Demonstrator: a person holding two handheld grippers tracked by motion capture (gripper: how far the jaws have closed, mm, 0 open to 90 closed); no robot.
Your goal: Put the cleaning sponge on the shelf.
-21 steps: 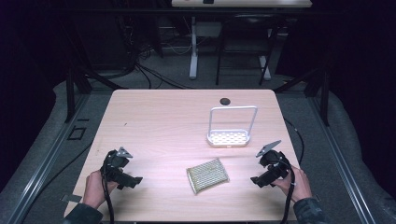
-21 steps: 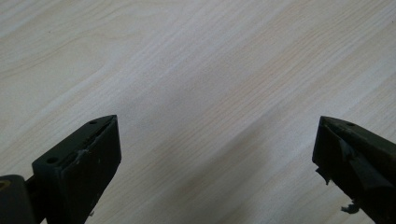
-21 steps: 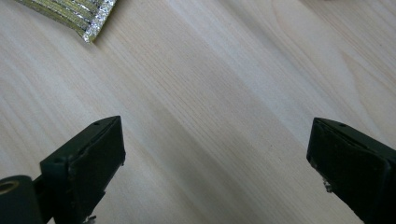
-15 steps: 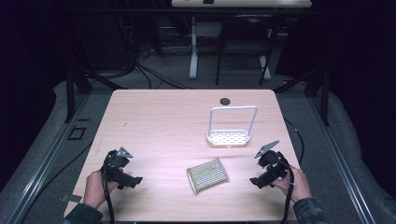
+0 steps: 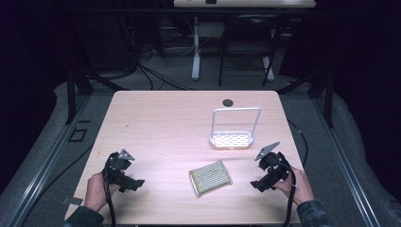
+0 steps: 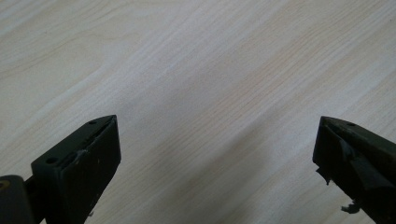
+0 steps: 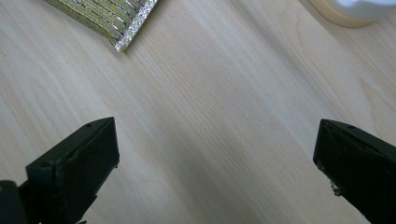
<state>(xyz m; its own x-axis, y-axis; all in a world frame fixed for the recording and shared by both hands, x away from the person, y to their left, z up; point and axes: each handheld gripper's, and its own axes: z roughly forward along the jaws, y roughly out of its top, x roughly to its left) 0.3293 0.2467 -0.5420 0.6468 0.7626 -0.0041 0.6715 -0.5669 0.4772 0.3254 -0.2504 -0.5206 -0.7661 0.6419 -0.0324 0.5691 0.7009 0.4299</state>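
A yellow-green sponge with silver stripes [image 5: 210, 178] lies flat near the front middle of the wooden table [image 5: 165, 123]; its corner [image 7: 119, 16] shows at the top left of the right gripper view. Behind it stands a white perforated rack with a tall wire handle [image 5: 234, 128]. My left gripper [image 5: 133, 184] rests at the front left, held by a hand, open over bare wood [image 6: 217, 154]. My right gripper [image 5: 259, 182] sits at the front right, to the right of the sponge, also open with nothing between its jaws [image 7: 217, 154].
A small dark round disc [image 5: 228, 102] lies near the table's far edge. Dark floor, cables and table legs surround the table. A pale rounded edge [image 7: 345, 11] shows at the top right of the right gripper view.
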